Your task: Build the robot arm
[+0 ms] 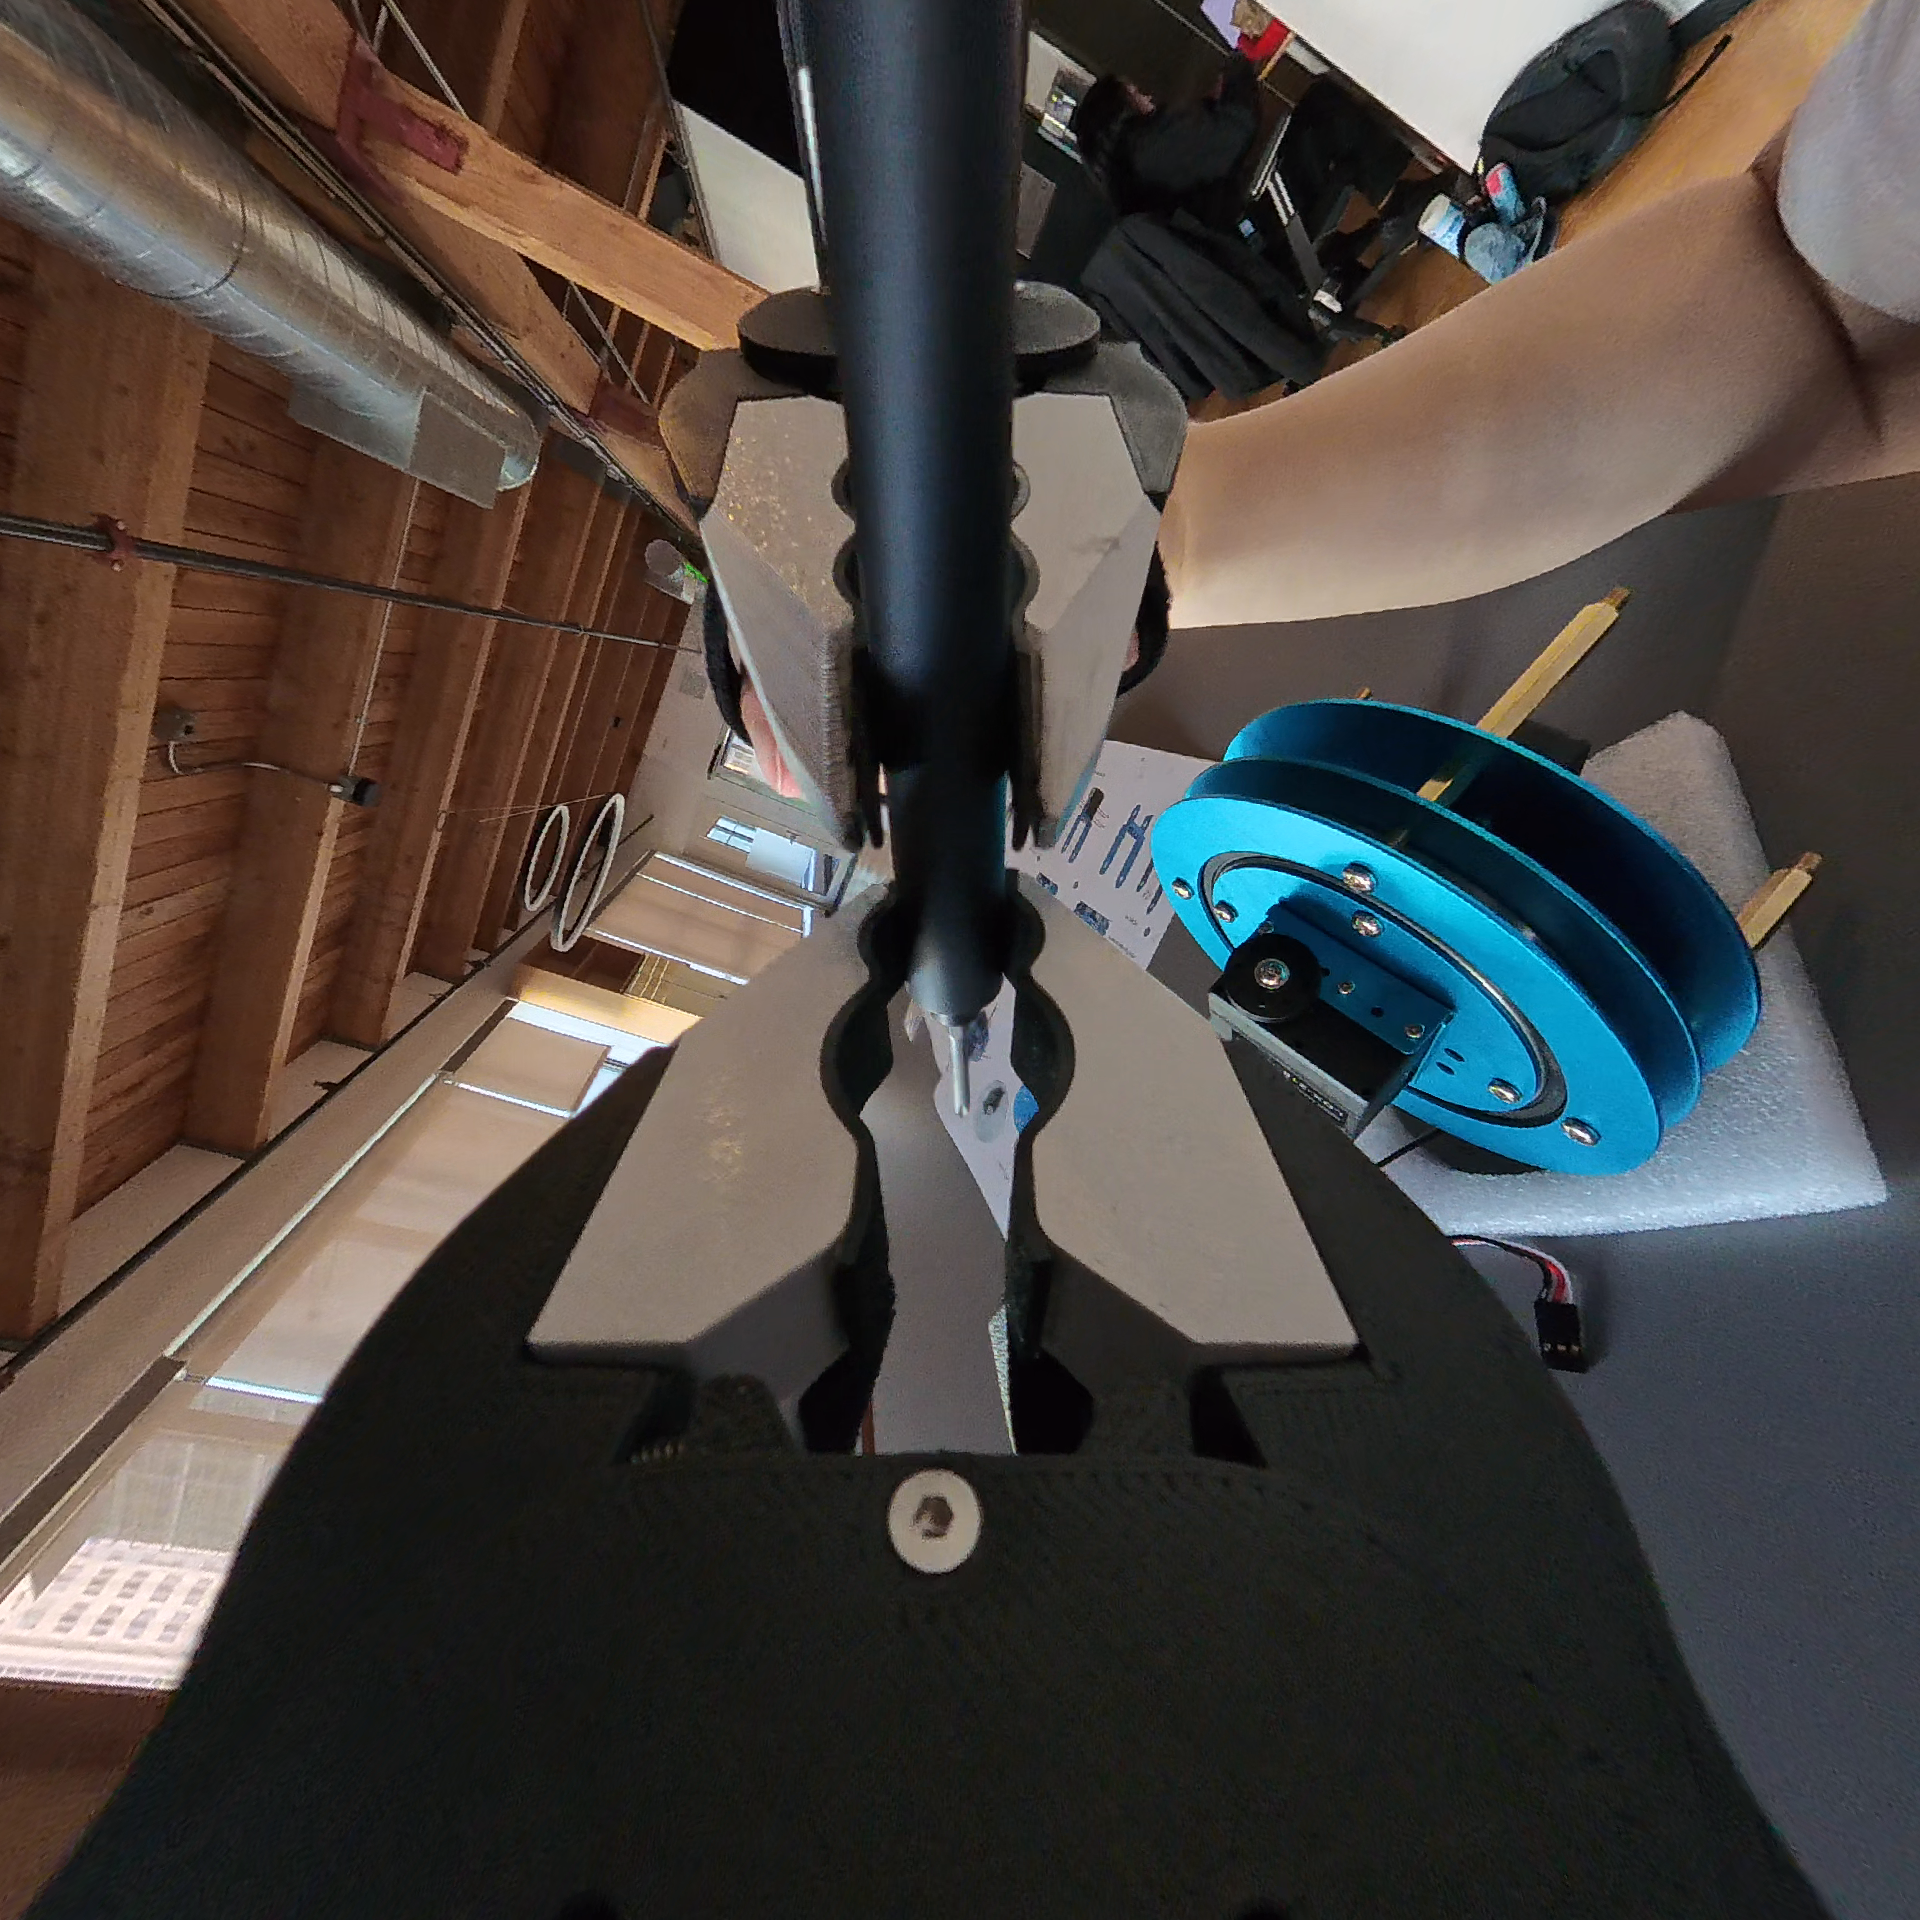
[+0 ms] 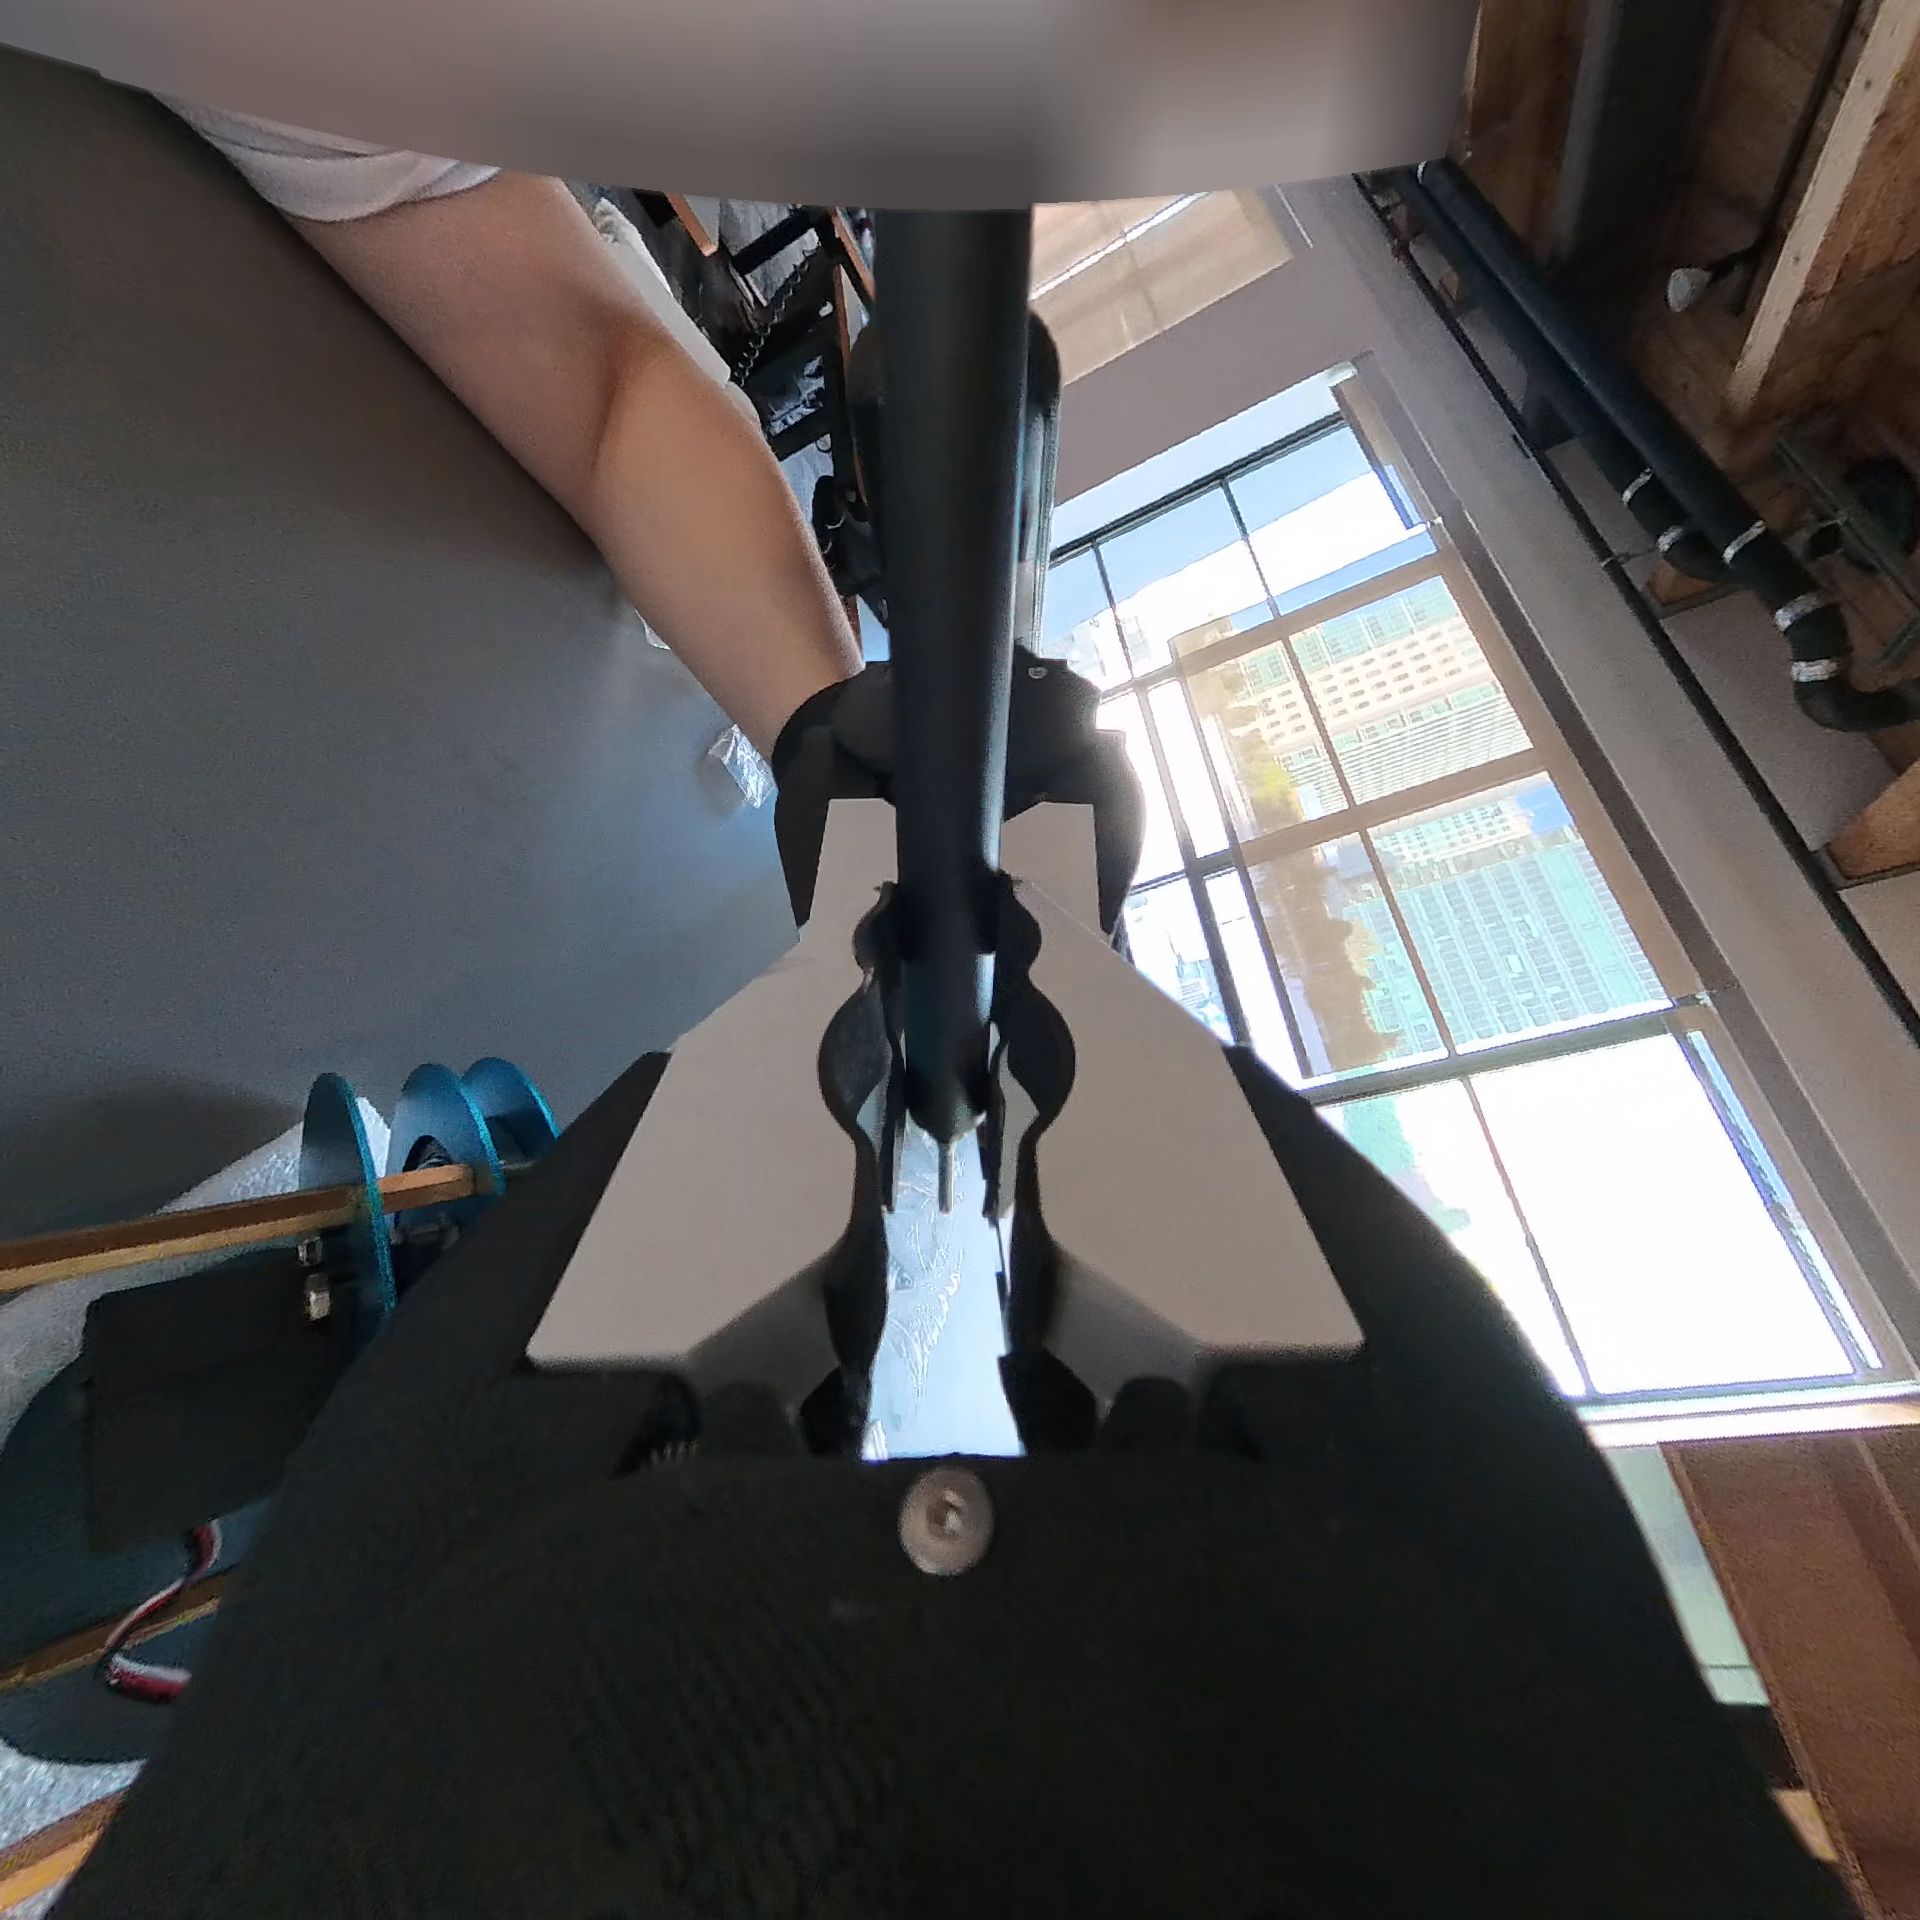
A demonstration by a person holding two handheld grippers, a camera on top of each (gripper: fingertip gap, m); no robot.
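black rod (image 1: 920, 416), blue discs (image 1: 1475, 935), white foam (image 1: 1766, 1039)

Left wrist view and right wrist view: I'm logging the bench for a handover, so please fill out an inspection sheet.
Surface: grey tabletop, uncrowded.
Job's things: blue disc assembly with brass standoffs, lying on a white foam block; black driver tool.
Clutter: printed sheet behind the assembly.
Grippers: left gripper and right gripper both shut on the driver tool.
Cables: red-white-black lead, connector loose on the table.
Surroundings: wooden beams, metal duct, windows.
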